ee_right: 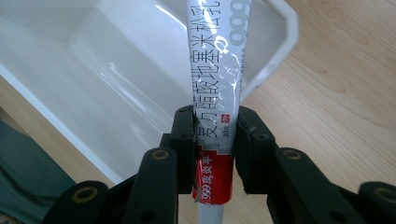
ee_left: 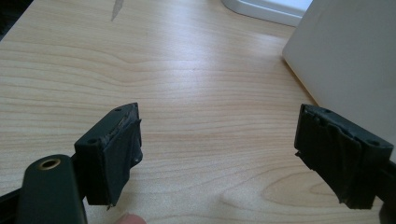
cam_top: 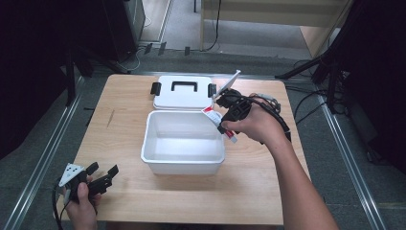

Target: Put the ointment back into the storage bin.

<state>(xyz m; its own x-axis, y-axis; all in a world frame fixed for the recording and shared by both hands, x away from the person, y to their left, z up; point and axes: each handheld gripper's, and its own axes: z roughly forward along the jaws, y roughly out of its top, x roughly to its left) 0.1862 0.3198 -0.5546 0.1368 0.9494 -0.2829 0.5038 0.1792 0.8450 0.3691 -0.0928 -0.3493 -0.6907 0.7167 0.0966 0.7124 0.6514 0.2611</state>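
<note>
A white open box (cam_top: 183,142) stands mid-table, and in the right gripper view its inside wall (ee_right: 93,88) lies below the jaws. My right gripper (cam_top: 221,116) is shut on a white and red tube (cam_top: 214,118), held over the box's right rim. In the right gripper view the tube (ee_right: 215,84) runs up between the pads, printed lettering facing the camera. My left gripper (cam_top: 102,175) rests open at the table's front left corner. Its fingertips (ee_left: 116,149) stand wide apart over bare wood, nothing between them.
The box's white lid (cam_top: 183,91) with a black handle and black latches lies flat behind the box. The wooden table (cam_top: 249,191) has free room at the front and left. Black stands and cables surround the table.
</note>
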